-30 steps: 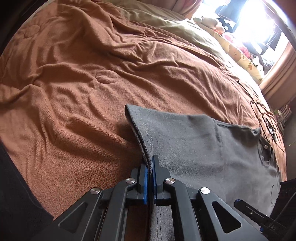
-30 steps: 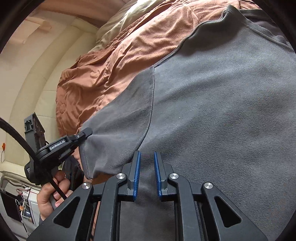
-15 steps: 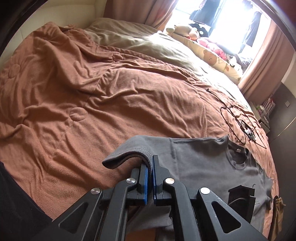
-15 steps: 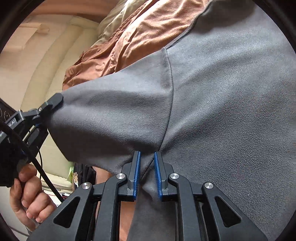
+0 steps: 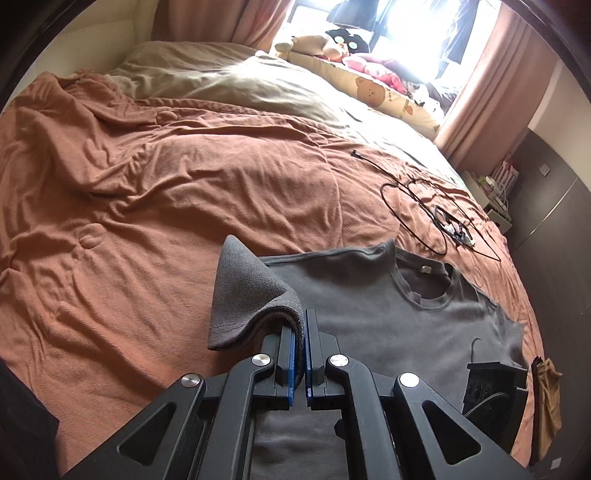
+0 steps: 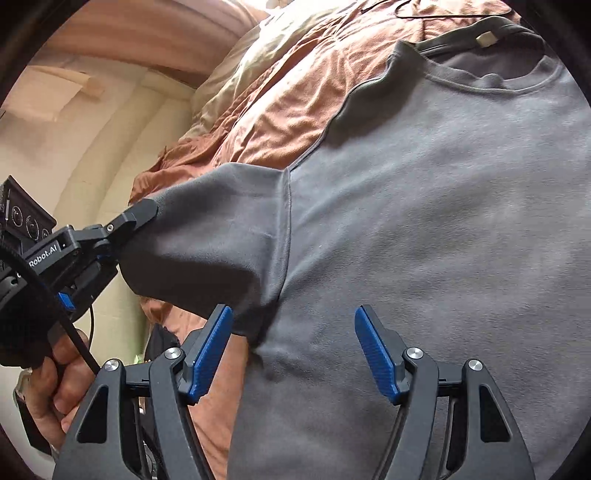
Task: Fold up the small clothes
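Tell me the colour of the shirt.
Plain grey shirt, clearest in the right wrist view.

Daylight is flooding through the window (image 5: 406, 33), overexposing it; fisheye distortion is bending and darkening the frame edges; focus is remaining sharp.

a grey t-shirt (image 6: 424, 206) fills the right and centre of the frame, lying on a rust-brown bed cover (image 6: 280, 99). at the lower edge the right hand-held gripper (image 6: 293, 354) has just been opening, its blue pads wide apart over the fabric, pressing nothing. at left, the left hand-held gripper (image 6: 142, 216) pinches the sleeve (image 6: 221, 236) end, lifted, a hand (image 6: 61, 373) below it.
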`<state>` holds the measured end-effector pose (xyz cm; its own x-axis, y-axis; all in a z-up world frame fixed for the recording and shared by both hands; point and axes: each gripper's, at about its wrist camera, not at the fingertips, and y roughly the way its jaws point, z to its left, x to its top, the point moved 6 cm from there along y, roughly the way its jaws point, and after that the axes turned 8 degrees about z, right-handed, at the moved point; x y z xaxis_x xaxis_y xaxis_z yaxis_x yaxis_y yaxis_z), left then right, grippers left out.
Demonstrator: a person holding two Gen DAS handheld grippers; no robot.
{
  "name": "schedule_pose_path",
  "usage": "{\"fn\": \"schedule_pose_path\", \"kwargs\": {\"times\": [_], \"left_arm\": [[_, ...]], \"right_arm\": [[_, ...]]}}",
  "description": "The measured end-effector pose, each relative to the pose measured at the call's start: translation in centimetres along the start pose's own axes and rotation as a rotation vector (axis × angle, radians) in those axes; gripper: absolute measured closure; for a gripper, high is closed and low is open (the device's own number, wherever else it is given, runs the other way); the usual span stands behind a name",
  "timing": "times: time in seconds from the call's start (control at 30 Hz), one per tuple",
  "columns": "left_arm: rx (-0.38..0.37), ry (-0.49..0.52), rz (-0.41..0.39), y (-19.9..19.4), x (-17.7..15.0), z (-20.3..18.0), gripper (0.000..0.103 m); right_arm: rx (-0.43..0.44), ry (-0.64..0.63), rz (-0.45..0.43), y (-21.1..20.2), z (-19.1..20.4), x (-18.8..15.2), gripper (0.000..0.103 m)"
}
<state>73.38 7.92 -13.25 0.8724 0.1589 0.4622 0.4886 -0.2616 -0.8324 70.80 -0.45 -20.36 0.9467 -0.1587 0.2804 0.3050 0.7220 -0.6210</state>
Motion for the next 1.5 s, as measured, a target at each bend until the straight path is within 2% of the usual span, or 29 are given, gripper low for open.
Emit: {"fn": "schedule_pose_path", "kwargs": {"times": [0.17,0.3,0.53,0.57,0.6,0.63,0.97,1.23,1.33,1.43,1.5], "left_arm": [[-0.042,0.044,0.062,2.1,-1.4,-3.0,0.100],[-0.089,0.068,0.101,3.4,-2.4,-5.1,0.099],[-0.122,0.042,0.145,3.4,-3.5,-4.7,0.087],[-0.120,0.031,0.141,3.2,-3.6,-4.2,0.078],[-0.108,0.024,0.131,2.9,-3.5,-3.7,0.071],[-0.089,0.019,0.120,2.6,-3.4,-3.1,0.069],[0.022,-0.018,0.146,3.6,-4.4,1.0,0.069],[0.046,-0.056,0.191,6.2,-5.8,2.9,0.069],[0.048,-0.071,0.216,7.0,-6.5,3.6,0.069],[0.108,-0.069,0.266,8.1,-7.5,4.5,0.069],[0.113,-0.078,0.294,8.6,-8.2,5.0,0.069]], "right_arm": [[-0.027,0.005,-0.031,-2.7,-0.9,-0.8,0.036],[-0.080,-0.018,-0.037,-4.0,-1.0,-1.0,0.036],[-0.068,-0.011,-0.024,-4.9,-1.5,-0.5,0.036],[-0.074,-0.010,-0.024,-4.9,-1.5,-0.3,0.036],[-0.076,-0.012,-0.023,-5.1,-1.8,-0.4,0.035],[-0.077,-0.016,-0.026,-5.2,-1.7,-0.2,0.036],[-0.158,-0.062,-0.022,-4.4,-1.4,2.5,0.036],[-0.067,-0.084,0.016,-1.4,0.4,4.0,0.036],[-0.090,-0.104,0.037,0.0,1.0,4.5,0.036],[-0.107,-0.132,0.049,1.1,1.8,4.7,0.036],[-0.111,-0.141,0.049,1.3,2.2,4.9,0.037]]}}
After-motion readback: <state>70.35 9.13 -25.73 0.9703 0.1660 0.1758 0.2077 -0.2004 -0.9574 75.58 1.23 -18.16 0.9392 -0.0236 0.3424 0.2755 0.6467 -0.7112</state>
